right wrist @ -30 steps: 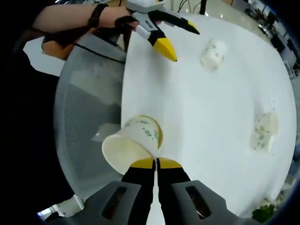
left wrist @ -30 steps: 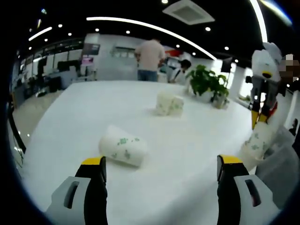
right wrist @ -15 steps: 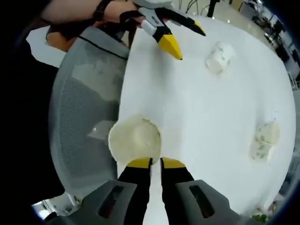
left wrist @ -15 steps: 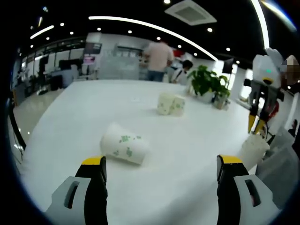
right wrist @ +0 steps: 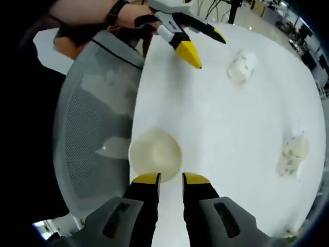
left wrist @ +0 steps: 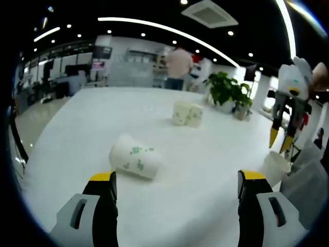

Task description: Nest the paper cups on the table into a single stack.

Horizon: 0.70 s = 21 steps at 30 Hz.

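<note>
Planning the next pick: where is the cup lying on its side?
In the left gripper view, the cup lies on the white table, just ahead of the left tongs.

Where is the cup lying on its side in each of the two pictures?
Left gripper view: the lying cup is left of centre on the table, just ahead of the left jaw.
Right gripper view: the same cup is near the top, right of centre, past the left gripper.
Shared landmark: the cup pair, at the right edge in the right gripper view.
</note>
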{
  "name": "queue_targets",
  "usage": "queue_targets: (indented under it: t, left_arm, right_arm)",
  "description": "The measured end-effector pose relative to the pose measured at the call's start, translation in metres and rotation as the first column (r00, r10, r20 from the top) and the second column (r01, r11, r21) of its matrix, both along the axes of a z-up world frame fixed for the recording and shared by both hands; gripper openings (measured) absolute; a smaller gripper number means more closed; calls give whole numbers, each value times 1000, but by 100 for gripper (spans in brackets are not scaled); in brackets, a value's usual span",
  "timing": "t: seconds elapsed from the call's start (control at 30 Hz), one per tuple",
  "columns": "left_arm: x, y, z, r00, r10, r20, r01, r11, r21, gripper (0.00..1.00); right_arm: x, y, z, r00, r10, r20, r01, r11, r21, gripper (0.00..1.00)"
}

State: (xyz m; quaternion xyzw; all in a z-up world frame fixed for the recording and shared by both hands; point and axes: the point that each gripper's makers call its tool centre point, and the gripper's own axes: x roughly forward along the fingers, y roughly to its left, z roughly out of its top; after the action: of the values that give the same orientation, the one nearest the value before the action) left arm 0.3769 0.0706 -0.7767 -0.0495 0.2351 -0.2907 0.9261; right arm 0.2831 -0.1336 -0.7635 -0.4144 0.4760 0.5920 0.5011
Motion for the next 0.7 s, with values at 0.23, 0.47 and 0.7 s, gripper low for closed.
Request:
queue_targets:
  t: [0.23, 0.47, 0.7]
  left_arm:
    - [0, 1, 6, 1000, 2, 7, -2, 1000, -3, 98]
    - [-1, 2, 9, 1000, 0, 6, 0, 1000, 3, 98]
    - [-4, 3, 10, 1000, -5, 4, 5, 1000, 12, 97]
  right_arm:
    - [-4, 6, 14, 990, -128, -66, 136, 983, 124, 14]
    - [17, -13, 44, 949, -311, -51, 312, 900, 304, 14]
    - [38, -60, 66, 884, -464, 50, 390, 794, 466, 13]
